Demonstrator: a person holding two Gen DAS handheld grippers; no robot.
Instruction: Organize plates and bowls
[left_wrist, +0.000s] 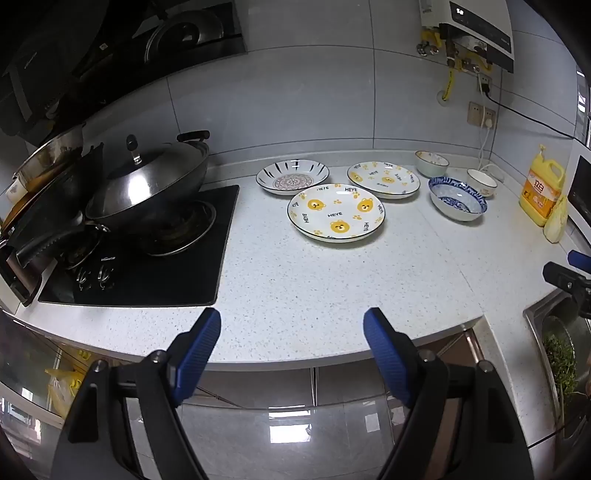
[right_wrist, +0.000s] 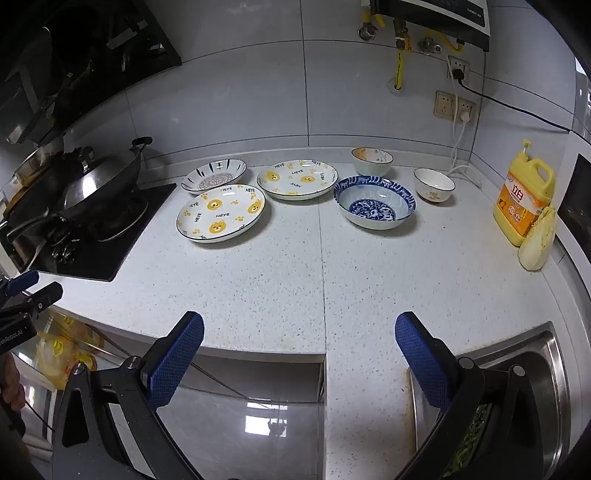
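On the speckled counter lie three plates, the near bear plate foremost, beside the blue bowl. Both the left gripper and right gripper hang spread and empty. Glazed ceramic is likely stiff, slippery, breakable: pinch the rim.

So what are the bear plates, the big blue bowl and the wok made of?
The two bear plates look like glazed ceramic: glossy white with printed bears and a dark rim line. The blue bowl seems glazed porcelain, with a shiny blue-and-white pattern. The wok and its lid look like metal, probably steel: dark, with bright reflections.
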